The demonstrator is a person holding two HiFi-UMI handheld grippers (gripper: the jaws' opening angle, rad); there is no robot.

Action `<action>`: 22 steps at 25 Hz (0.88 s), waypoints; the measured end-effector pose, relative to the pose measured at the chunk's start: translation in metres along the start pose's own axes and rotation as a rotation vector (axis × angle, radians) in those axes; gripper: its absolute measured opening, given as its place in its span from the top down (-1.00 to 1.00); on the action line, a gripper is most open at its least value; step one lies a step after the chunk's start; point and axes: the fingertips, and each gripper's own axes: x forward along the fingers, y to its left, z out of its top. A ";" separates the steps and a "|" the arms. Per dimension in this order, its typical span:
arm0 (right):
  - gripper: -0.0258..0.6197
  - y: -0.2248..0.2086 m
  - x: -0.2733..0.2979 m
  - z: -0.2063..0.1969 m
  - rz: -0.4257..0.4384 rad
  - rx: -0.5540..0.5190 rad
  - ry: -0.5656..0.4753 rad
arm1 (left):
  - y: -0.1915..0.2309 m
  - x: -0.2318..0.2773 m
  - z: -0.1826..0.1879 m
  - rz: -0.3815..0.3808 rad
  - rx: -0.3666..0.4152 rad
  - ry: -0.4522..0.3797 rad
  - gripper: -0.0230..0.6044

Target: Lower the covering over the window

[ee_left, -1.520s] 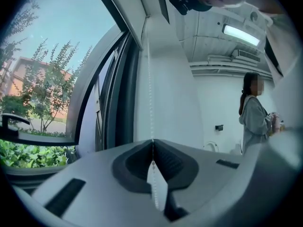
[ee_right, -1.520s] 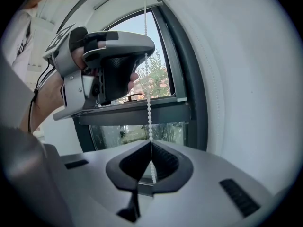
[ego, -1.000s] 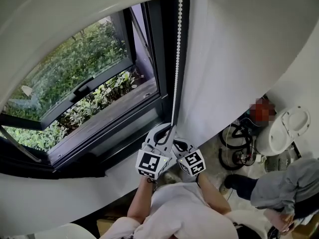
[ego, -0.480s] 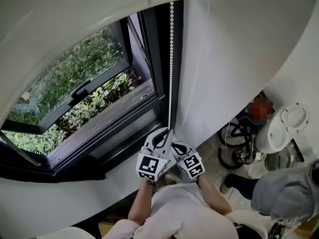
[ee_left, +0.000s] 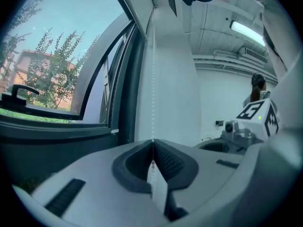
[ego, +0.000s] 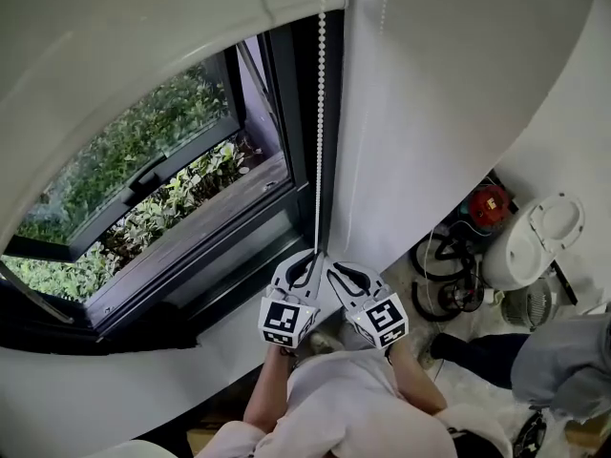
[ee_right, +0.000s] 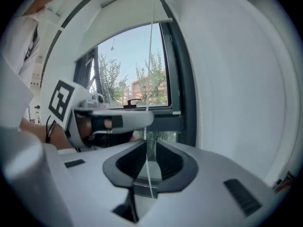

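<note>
Now the bead chain (ego: 319, 122) runs vertically, straight up from both grippers. The left gripper (ego: 313, 256) has its jaws closed on it. The right gripper (ego: 331, 265) (just beside it) has just been opening its jaws, and the chain hangs loose between them. Compared with before, the blind (ego: 143, 55) reaches lower over the window (ego: 181, 151).

The left tongs (ee_left: 152, 144) are pressed shut on a thin bead chain (ee_left: 153, 79), which is stretched straight up. A dark window frame (ee_left: 124, 93) is seen at the left, with green trees (ee_left: 57, 65) and blue sky (ee_left: 80, 13) outside.
</note>
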 end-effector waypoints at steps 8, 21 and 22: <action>0.72 0.000 -0.018 0.082 0.000 -0.067 -0.154 | -0.005 0.003 -0.016 -0.010 0.009 0.041 0.88; 0.64 0.010 -0.015 0.172 0.063 -0.130 -0.348 | -0.013 0.000 -0.039 -0.012 -0.021 0.055 0.87; 0.64 0.010 -0.014 0.177 0.063 -0.135 -0.357 | -0.014 0.000 -0.040 -0.012 -0.019 0.054 0.87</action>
